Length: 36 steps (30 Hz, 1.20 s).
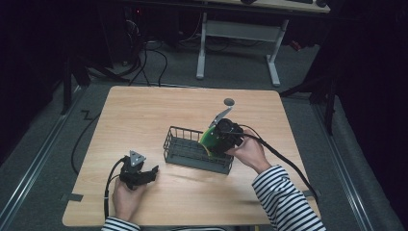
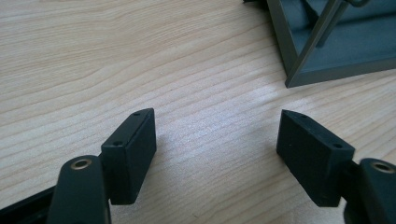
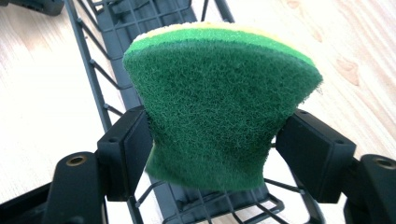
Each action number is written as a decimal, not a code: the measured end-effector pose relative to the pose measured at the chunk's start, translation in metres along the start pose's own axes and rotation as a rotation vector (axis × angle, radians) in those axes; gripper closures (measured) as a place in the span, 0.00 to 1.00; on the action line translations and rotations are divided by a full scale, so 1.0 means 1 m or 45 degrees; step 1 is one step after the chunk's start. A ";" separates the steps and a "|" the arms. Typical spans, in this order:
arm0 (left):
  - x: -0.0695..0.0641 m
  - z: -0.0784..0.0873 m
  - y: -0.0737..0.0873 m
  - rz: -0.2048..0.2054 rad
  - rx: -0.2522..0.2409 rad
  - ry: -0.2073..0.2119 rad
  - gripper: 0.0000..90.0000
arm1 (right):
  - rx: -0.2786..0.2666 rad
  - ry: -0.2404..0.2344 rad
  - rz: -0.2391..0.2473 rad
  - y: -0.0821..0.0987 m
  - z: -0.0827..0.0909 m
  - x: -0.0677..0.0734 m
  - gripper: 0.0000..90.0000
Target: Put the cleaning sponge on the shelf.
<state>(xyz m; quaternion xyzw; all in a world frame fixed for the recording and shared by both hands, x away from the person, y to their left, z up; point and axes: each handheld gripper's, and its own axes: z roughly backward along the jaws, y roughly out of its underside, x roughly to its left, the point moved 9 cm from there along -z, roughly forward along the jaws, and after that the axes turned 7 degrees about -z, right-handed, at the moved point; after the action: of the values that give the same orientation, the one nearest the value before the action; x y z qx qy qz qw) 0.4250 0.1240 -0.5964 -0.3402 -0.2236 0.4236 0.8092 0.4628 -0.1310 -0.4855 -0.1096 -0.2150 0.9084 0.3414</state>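
High view: your right gripper [image 1: 222, 136] holds the green sponge [image 1: 210, 137] over the wire basket's [image 1: 183, 152] right end, likely to drop it in. Your left gripper [image 1: 144, 174] rests on the table [image 1: 144, 110], clear of the basket.

Left gripper view: jaws spread wide, nothing between them, parked out of the way.

Right gripper view: jaws pinch the sponge [image 3: 219, 107] at its waist, above the basket [image 3: 102, 60]. No readable labels or writing.

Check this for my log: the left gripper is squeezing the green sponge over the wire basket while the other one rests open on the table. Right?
Not quite: the right gripper is squeezing the green sponge over the wire basket, as the right gripper view shows. The left gripper is the one resting open on the table.
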 end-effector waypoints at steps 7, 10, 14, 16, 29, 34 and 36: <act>0.000 0.000 0.000 0.000 0.000 0.000 0.32 | -0.001 -0.017 -0.005 -0.001 -0.003 0.003 0.29; 0.000 0.000 0.000 0.000 0.000 0.000 0.32 | 0.005 -0.058 -0.025 -0.001 -0.003 0.005 0.30; 0.000 0.000 0.000 0.000 0.000 0.000 0.32 | -0.010 -0.066 -0.034 -0.002 -0.004 0.005 0.28; 0.000 0.000 0.000 0.000 0.000 0.000 0.32 | -0.016 -0.069 -0.039 -0.002 -0.003 0.005 0.28; 0.000 0.000 0.000 0.000 0.000 0.001 0.32 | -0.129 -0.048 -0.082 -0.001 0.018 0.005 0.33; 0.000 0.000 0.000 0.000 0.000 0.001 0.32 | -0.187 -0.040 -0.158 0.009 0.029 -0.005 0.38; 0.000 0.000 0.000 0.000 0.000 0.002 0.32 | -0.202 -0.039 -0.198 0.014 0.032 -0.012 0.39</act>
<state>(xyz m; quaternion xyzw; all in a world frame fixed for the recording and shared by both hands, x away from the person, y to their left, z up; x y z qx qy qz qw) 0.4249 0.1238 -0.5964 -0.3404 -0.2231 0.4233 0.8094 0.4522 -0.1584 -0.4635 -0.1054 -0.2993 0.8608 0.3979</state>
